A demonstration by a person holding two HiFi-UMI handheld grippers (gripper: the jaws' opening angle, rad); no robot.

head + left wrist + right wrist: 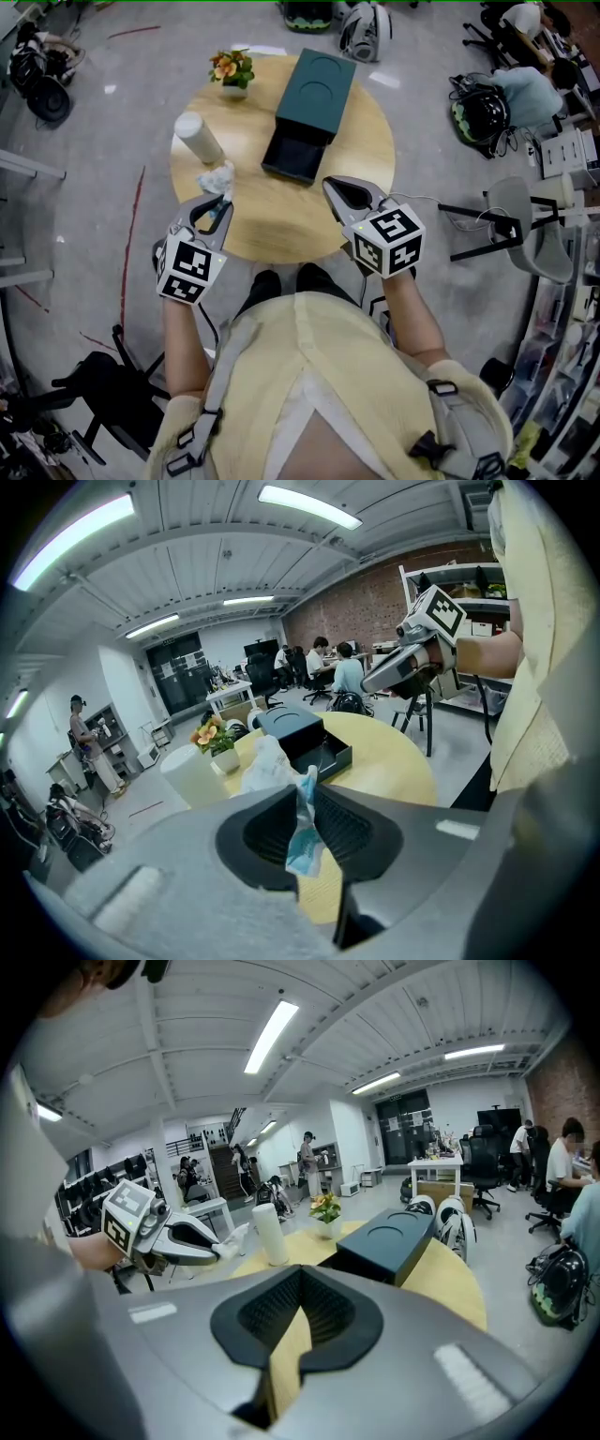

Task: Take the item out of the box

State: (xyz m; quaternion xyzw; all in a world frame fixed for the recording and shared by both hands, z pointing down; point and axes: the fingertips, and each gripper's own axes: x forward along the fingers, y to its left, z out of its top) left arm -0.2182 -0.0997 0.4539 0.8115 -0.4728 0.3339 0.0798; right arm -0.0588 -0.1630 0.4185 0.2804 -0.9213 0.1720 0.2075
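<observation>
the round wooden table (281, 220) carries the dark box (307, 112), its drawer pulled open toward the person. the right gripper (339, 194) hovers just beside the drawer, jaws together on nothing. the left gripper (221, 199), left of the box, pinches the crumpled packet (217, 178) outside the box. the head view shows the packet white, while the left gripper view shows blue print, unreadable.

The right gripper (300, 1271), fingers together and empty, faces the dark box (389, 1237) on the round table (450, 1283).
</observation>
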